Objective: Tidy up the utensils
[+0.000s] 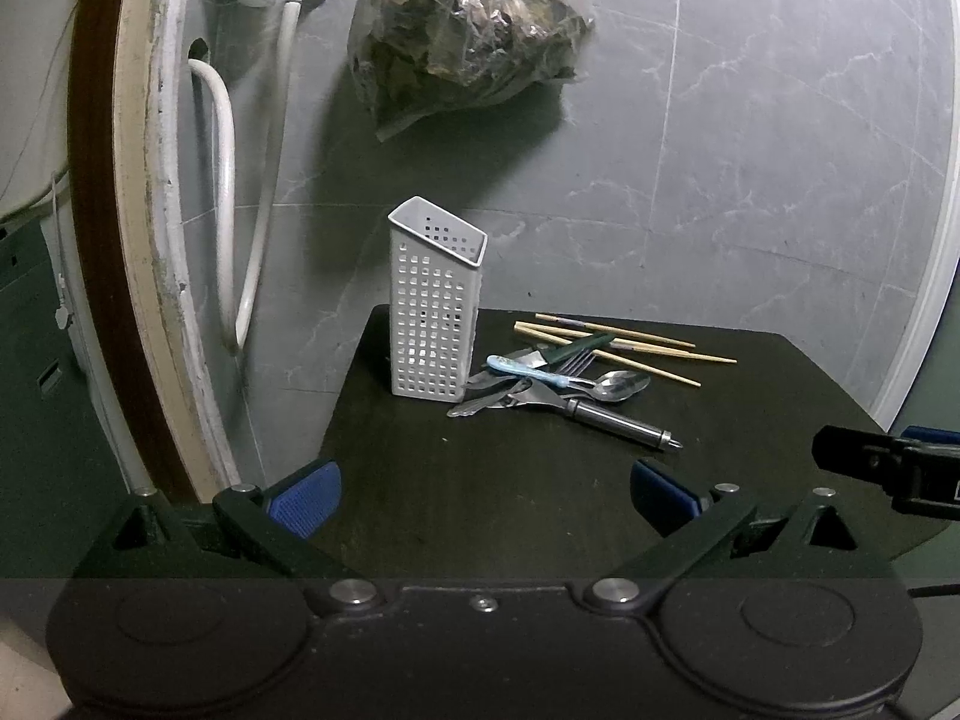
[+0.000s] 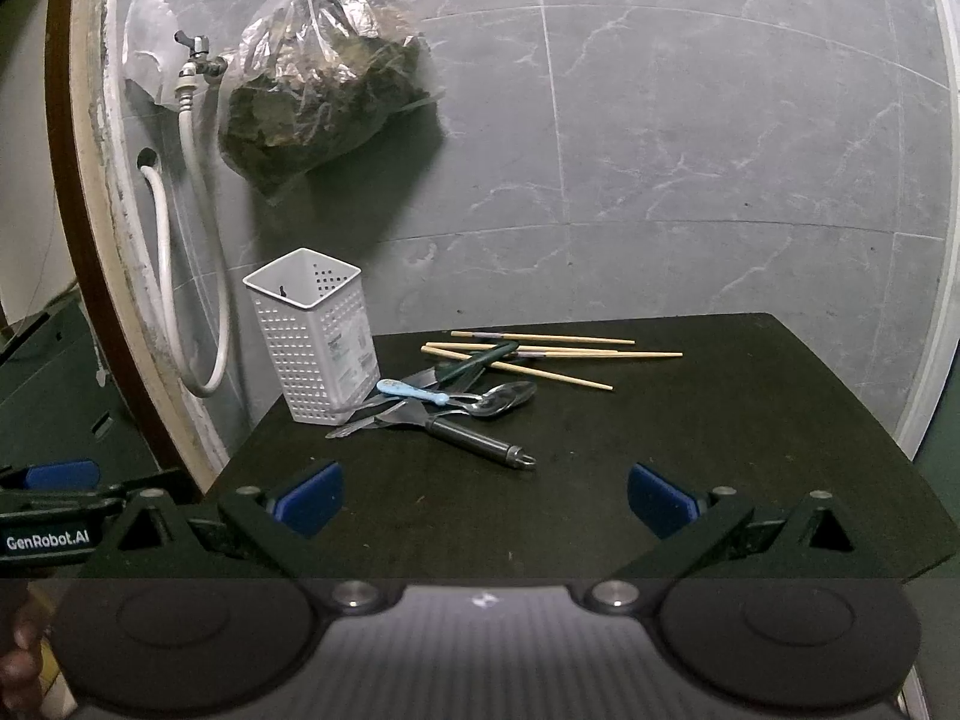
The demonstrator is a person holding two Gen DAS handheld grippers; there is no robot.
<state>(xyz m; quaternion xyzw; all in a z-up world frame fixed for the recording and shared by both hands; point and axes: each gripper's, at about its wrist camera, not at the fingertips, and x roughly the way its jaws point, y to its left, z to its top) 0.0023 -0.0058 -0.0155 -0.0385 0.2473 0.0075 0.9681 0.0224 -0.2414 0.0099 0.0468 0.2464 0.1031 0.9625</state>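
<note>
Here both the left gripper (image 1: 485, 498) and right gripper (image 2: 485, 498) gape empty while the steel-handled utensil (image 2: 480, 440) lies pointing its handle toward them

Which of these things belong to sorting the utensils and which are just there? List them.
For the job:
white perforated holder
wooden chopsticks
spoon
blue-handled utensil
metal-handled tool
fork

Just there:
plastic bag hanging on the wall
tap
white hose

We count one white holder (image 2: 312, 339) at the table's (image 2: 720, 432) back left corner, four chopsticks (image 2: 540, 353), one blue-handled utensil (image 2: 411, 391), one steel-handled tool (image 2: 480, 441), at least one spoon (image 2: 504, 399).
</note>
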